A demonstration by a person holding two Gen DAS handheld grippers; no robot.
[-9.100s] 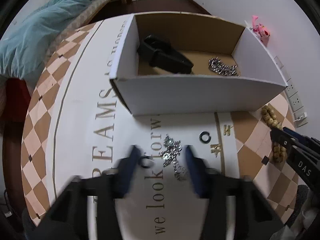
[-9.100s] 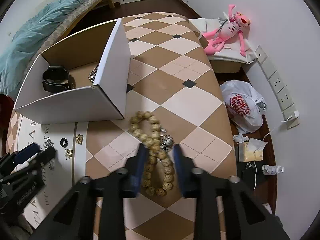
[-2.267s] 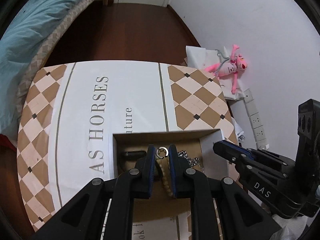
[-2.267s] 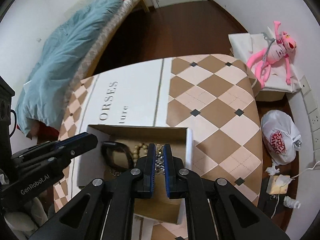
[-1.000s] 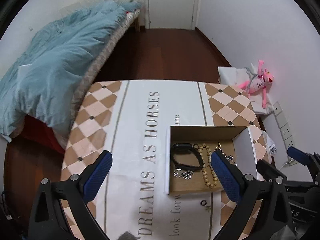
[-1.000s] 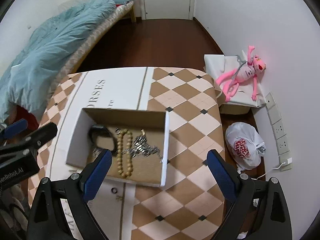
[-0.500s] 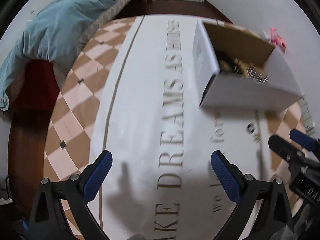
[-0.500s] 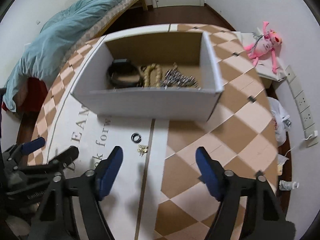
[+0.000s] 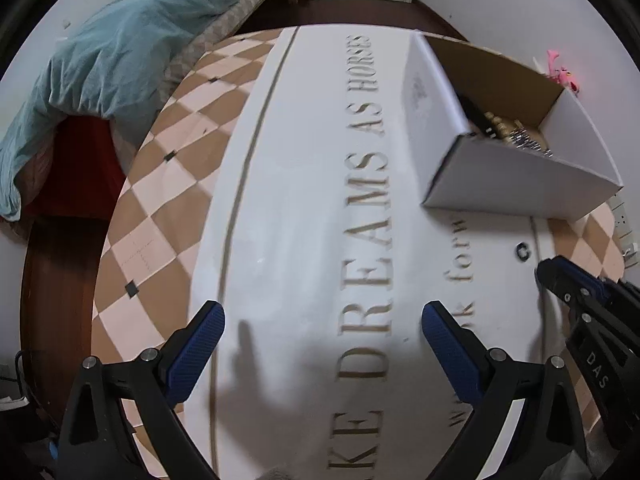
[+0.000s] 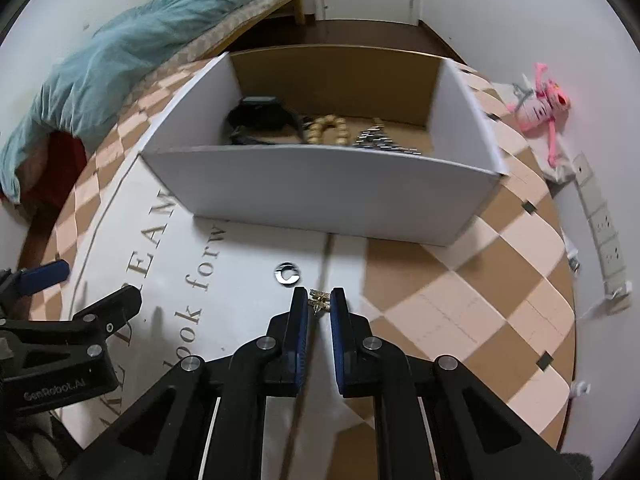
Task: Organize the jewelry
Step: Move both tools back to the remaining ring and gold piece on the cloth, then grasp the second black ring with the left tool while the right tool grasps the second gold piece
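Note:
My right gripper (image 10: 319, 295) has its fingers nearly closed around a small gold earring (image 10: 320, 297) on the tablecloth, just in front of the white cardboard box (image 10: 320, 192). A silver ring (image 10: 287, 272) lies slightly left of it, and it also shows in the left wrist view (image 9: 523, 251). The box holds a black watch (image 10: 260, 118), a wooden bead bracelet (image 10: 328, 127) and a silver chain (image 10: 378, 140). My left gripper (image 9: 320, 320) is wide open and empty over the lettered cloth, left of the box (image 9: 512, 184). The right gripper also shows in the left wrist view (image 9: 568, 280).
The table carries a white cloth with lettering (image 9: 368, 200) and brown checks (image 10: 480, 280). A bed with a teal blanket (image 9: 100, 60) lies at the left. A pink plush toy (image 10: 540, 104) and wall sockets (image 10: 600, 220) are at the right, beyond the table edge.
My right gripper has come down to the table and narrowed from wide open to nearly closed around the gold earring. My left gripper stays wide open, low over the cloth.

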